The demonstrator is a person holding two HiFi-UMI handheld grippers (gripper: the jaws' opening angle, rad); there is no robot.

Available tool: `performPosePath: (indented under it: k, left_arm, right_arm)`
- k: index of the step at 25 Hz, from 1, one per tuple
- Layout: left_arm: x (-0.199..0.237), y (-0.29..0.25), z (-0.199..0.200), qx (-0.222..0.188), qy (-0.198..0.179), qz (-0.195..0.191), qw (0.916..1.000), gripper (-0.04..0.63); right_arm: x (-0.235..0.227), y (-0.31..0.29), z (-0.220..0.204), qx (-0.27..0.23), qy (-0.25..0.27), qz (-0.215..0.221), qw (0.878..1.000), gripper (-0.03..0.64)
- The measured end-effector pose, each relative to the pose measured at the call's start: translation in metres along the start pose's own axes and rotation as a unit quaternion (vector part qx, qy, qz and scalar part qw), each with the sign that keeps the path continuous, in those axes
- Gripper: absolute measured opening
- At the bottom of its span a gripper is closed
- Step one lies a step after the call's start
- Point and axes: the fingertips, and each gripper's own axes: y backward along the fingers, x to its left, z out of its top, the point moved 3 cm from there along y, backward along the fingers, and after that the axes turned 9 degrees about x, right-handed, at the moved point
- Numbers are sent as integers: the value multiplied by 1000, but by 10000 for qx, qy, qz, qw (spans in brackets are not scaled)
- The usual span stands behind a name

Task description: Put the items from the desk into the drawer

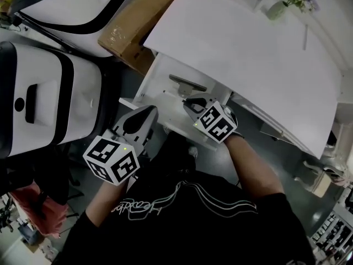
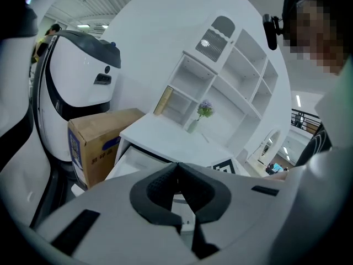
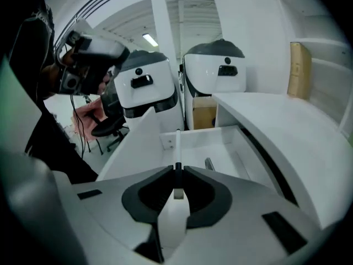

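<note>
The cardboard box (image 1: pixel 138 21) runs off the head view's top edge. The desk (image 1: pixel 248 48) covers the back of the drawer (image 1: pixel 149 81), and the dark thing (image 1: pixel 187 83) lying in it is too blurred to name. The white stick (image 3: pixel 176 145) held by the right gripper (image 3: pixel 177 170) is too thin to identify.

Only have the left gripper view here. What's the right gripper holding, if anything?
Observer: The right gripper is shut on a thin white stick, which points out over the open drawer.
Operator: Anything in that drawer? I only see its outer wall.
Observer: One gray item lies on the drawer floor. I can't tell what it is.
Operator: Where's my left gripper relative to all that?
Observer: In the head view the left gripper sits at the drawer's front edge, left of the right gripper and apart from it.
</note>
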Motion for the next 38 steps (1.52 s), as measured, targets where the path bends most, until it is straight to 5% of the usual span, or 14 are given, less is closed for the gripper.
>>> performPosePath:
  k: [14, 25, 31, 38]
  left_arm:
    - [55, -11, -14, 279, 443, 233, 9984, 21]
    - [69, -8, -15, 175, 548, 286, 9979, 21]
    - [60, -2, -18, 106, 573, 183, 9981, 21]
    - [9, 9, -25, -99, 502, -243, 9984, 21]
  right_arm:
    - [-1, -124, -48, 1663, 185, 0, 9859, 77]
    - [3, -149, -59, 2064, 233, -27, 9782, 116]
    - [-6, -115, -51, 1582, -439, 67, 9864, 183]
    - [12, -8, -32, 165, -1582, 249, 9870, 189]
